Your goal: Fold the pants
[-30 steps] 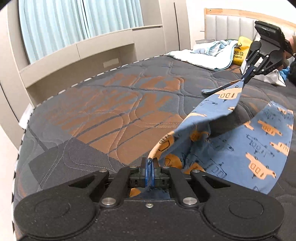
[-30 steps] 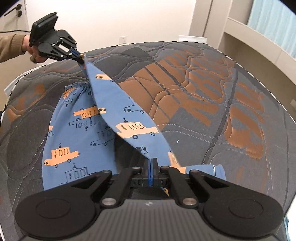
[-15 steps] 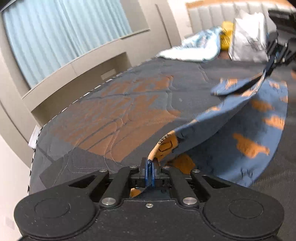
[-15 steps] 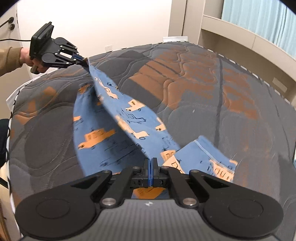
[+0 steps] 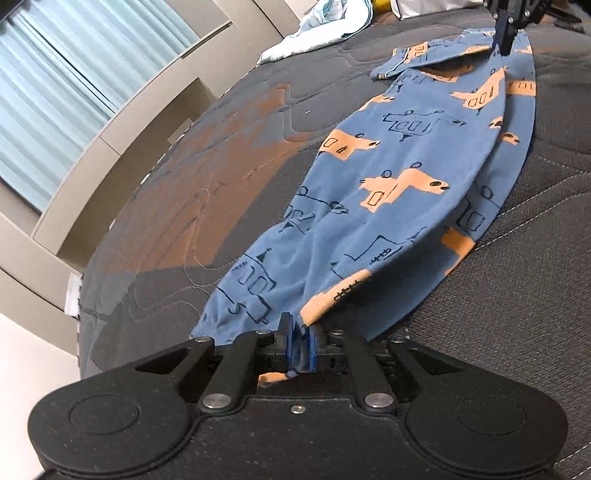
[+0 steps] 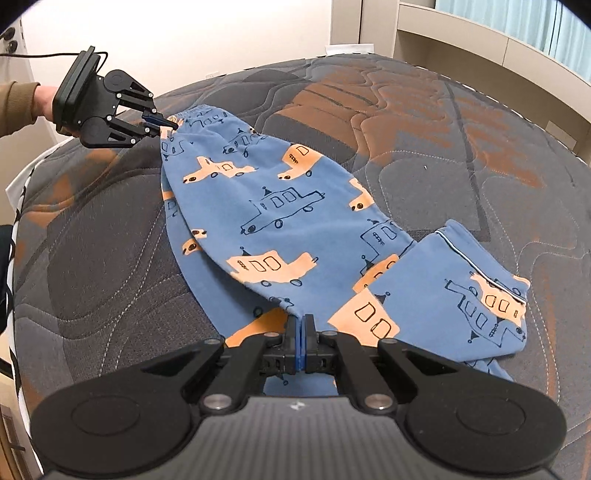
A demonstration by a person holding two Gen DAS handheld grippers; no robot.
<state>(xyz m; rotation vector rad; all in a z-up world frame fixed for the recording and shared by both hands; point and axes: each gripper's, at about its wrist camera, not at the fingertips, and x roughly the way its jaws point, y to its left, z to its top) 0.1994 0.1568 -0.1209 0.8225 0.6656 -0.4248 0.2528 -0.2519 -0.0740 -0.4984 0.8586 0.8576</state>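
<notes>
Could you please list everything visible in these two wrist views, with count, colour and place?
pants: one, blue with orange vehicle print, flat on the mattress, one leg laid over the other
mattress: one, grey and orange quilted, under the pants
bedding heap: one, pale blue and white, far end of the mattress
curtain: one, light blue, behind the beige ledge
left hand-held gripper: one, black, shut on the waistband corner
right hand-held gripper: one, black, shut on the cuff end

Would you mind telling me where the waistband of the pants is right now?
In the right wrist view, the elastic waistband lies at the far end of the pants on the mattress, upper left, pinched by the left gripper.
</notes>
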